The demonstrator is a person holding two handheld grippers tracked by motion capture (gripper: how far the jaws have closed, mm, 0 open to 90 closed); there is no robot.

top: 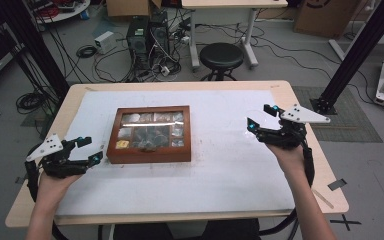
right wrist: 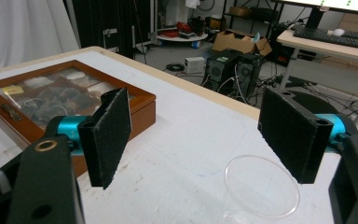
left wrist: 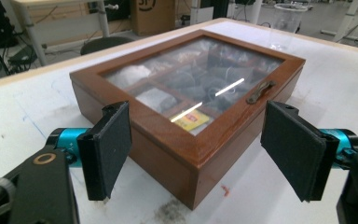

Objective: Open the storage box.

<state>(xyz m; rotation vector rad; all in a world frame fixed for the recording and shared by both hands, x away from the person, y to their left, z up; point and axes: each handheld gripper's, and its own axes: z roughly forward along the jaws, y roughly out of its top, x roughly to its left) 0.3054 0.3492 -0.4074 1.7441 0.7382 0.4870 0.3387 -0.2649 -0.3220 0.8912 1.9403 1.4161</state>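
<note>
A brown wooden box (top: pixel 150 134) with a shut glass lid lies on the white mat, left of centre. Through the lid I see compartments with packets, one of them yellow (left wrist: pixel 191 120). A brass handle (left wrist: pixel 260 91) sits on the box's front rim. My left gripper (top: pixel 91 150) hovers open just left of the box; in the left gripper view the box (left wrist: pixel 191 93) lies ahead of my open left gripper (left wrist: pixel 200 154). My right gripper (top: pixel 260 116) is open at the right, over a clear plastic cup (right wrist: pixel 261 193) that stands just below my right gripper (right wrist: pixel 200 135).
The white mat (top: pixel 220 165) covers most of the wooden table (top: pixel 300 100). Beyond the far edge stand a black stool (top: pixel 222 57), computer towers (top: pixel 147 37) and loose cables. A black frame post (top: pixel 360 50) rises at the right.
</note>
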